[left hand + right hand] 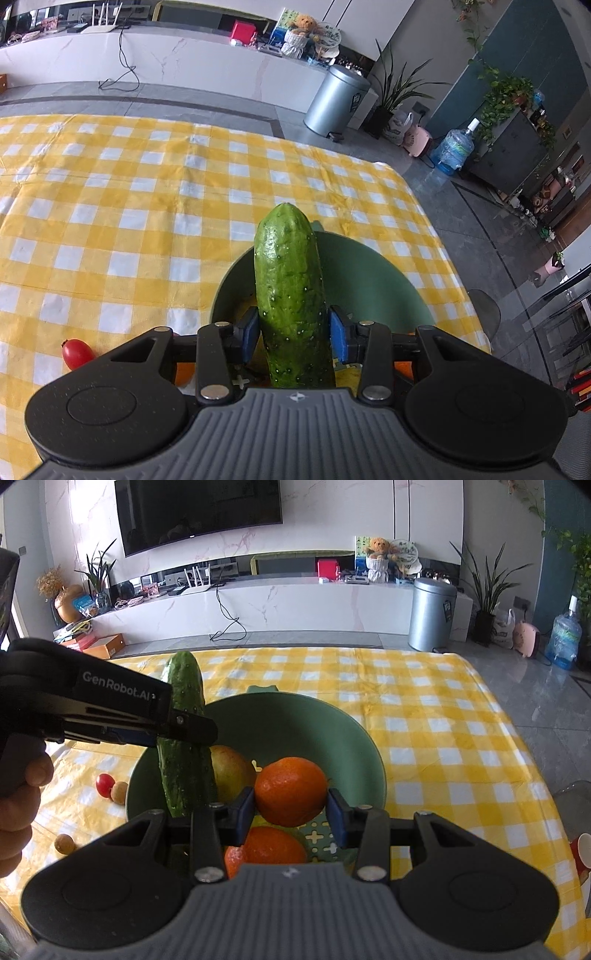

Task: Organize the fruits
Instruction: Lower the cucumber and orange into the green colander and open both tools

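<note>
One cucumber (184, 738), two oranges (290, 791) (271, 847), one yellowish apple or pear (232, 771), one cherry tomato (105, 784), two small brown longan-like fruits (119, 792) (65, 843), one green bowl (332, 734), and two grippers (293, 332) (291, 814).

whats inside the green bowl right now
In the green bowl: an orange on the perforated bottom and a yellow-red fruit behind the cucumber. The right gripper holds a second orange above them. The gripper body hides the bowl's near part.

Both wrist views close, forward-down; share green bowl (369, 280).
</note>
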Demonstrator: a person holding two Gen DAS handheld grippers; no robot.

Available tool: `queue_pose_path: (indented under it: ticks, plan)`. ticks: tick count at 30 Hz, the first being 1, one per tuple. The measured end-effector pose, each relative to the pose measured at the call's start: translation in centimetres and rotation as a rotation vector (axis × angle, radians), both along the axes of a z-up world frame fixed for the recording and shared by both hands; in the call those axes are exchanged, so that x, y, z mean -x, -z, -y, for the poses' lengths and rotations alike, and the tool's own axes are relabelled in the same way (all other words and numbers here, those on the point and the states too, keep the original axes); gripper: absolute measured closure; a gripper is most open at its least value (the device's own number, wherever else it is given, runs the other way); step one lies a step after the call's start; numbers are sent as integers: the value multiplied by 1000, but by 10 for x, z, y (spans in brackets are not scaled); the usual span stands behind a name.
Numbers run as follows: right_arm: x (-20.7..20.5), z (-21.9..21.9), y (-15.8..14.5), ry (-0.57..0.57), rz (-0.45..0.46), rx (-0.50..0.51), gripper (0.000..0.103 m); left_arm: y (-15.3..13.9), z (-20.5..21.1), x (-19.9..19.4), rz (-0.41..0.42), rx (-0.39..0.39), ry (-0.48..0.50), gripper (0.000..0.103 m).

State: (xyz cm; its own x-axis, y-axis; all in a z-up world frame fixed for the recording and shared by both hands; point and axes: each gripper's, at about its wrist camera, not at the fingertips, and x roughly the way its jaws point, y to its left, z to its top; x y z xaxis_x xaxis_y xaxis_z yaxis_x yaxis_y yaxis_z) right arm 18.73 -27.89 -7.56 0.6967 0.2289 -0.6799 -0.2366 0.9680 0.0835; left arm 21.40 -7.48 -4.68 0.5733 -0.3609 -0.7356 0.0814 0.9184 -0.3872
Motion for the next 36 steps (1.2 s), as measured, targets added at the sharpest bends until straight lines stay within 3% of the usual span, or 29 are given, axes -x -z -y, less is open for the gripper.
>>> queue_pose_path:
  ticks: [6, 12, 28, 36]
  plan:
    - [-12, 2, 4, -17, -29, -5, 64, 3, 9, 0, 17, -49, 25, 56]
    - [-30, -5, 11, -65, -80, 26, 64, -6, 5, 3, 63, -24, 50, 48]
    - [-64, -19, 23, -69, -201, 106, 63, -7, -9, 27, 76, -7, 47, 50]
    - [-68, -22, 25, -59, -253, 138, 62, -16, -15, 38, 91, -50, 44, 50]
